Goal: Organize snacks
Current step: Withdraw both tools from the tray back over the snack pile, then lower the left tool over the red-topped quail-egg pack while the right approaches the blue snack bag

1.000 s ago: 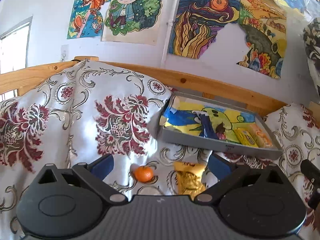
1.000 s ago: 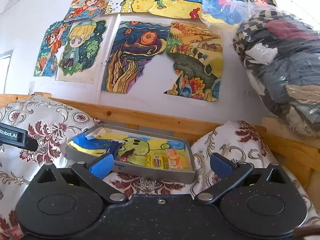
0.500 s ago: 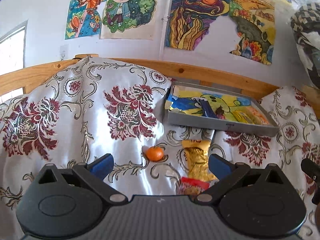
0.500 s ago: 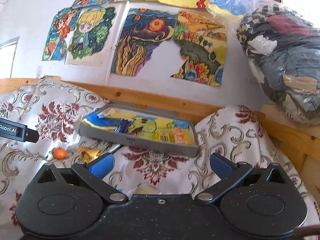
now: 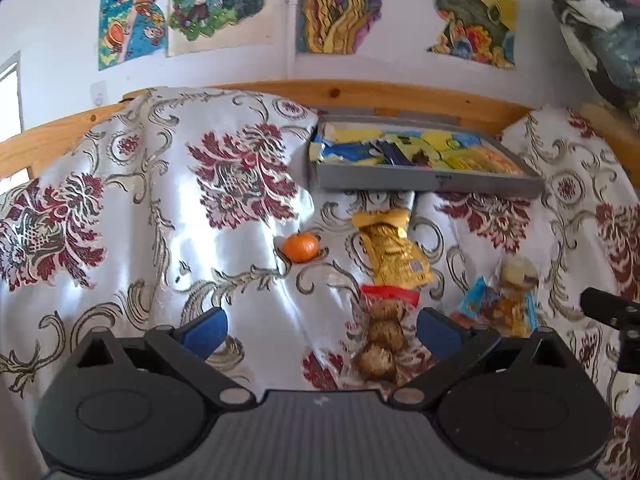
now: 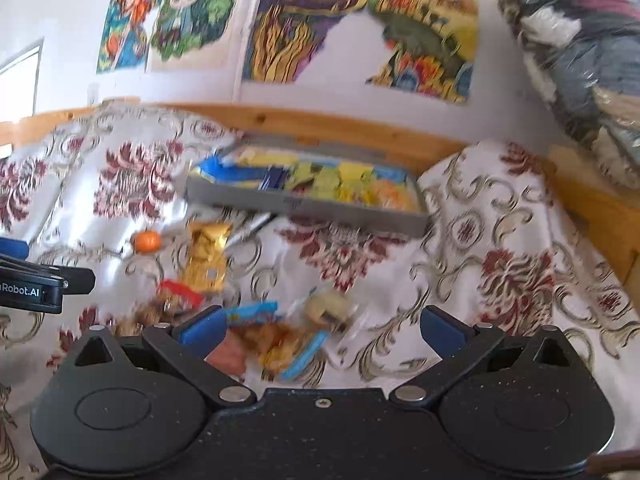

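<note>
jaws: left gripper (image 5: 320,330) spread, right gripper (image 6: 318,326) spread | gold packet (image 5: 394,250) long axis toward tray (image 5: 424,182)

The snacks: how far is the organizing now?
A few packets already lie in the grey tray. Nothing is held: both hand-held grippers are open. Left on the cloth: the orange, gold packet, red-topped bag and blue packet.

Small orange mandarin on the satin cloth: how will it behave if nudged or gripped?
The round small orange mandarin will probably roll on the glossy, sloping floral satin cloth. It looks firm but squashable, so grip gently.
</note>
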`<state>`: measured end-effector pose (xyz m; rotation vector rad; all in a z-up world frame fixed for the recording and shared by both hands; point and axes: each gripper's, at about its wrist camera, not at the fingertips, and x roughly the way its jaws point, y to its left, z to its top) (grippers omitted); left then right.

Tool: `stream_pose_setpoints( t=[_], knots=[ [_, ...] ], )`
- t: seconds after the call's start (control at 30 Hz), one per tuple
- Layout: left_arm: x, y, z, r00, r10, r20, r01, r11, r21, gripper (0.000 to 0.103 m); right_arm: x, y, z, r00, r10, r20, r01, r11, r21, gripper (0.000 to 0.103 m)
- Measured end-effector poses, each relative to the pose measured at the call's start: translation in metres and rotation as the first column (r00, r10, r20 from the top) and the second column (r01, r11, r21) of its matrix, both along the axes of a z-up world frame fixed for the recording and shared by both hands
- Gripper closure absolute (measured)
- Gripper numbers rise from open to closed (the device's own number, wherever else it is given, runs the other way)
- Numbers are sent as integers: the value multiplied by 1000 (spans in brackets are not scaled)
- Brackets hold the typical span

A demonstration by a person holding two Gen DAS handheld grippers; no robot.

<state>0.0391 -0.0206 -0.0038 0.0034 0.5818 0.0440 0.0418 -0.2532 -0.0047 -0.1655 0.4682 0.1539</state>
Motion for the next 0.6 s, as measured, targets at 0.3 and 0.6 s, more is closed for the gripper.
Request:
stream_pose_setpoints(
  t=[0.3, 0.6],
  knots=[
    [4, 0, -13, 997, 8, -80, -6, 1000, 25, 1, 12, 6, -11, 994, 29, -107, -31, 999, -11, 1],
    [10, -2, -18, 992, 19, -123, -12, 998, 54, 1, 21, 7, -16, 984, 48, -171, -47, 999, 11, 1]
  ],
)
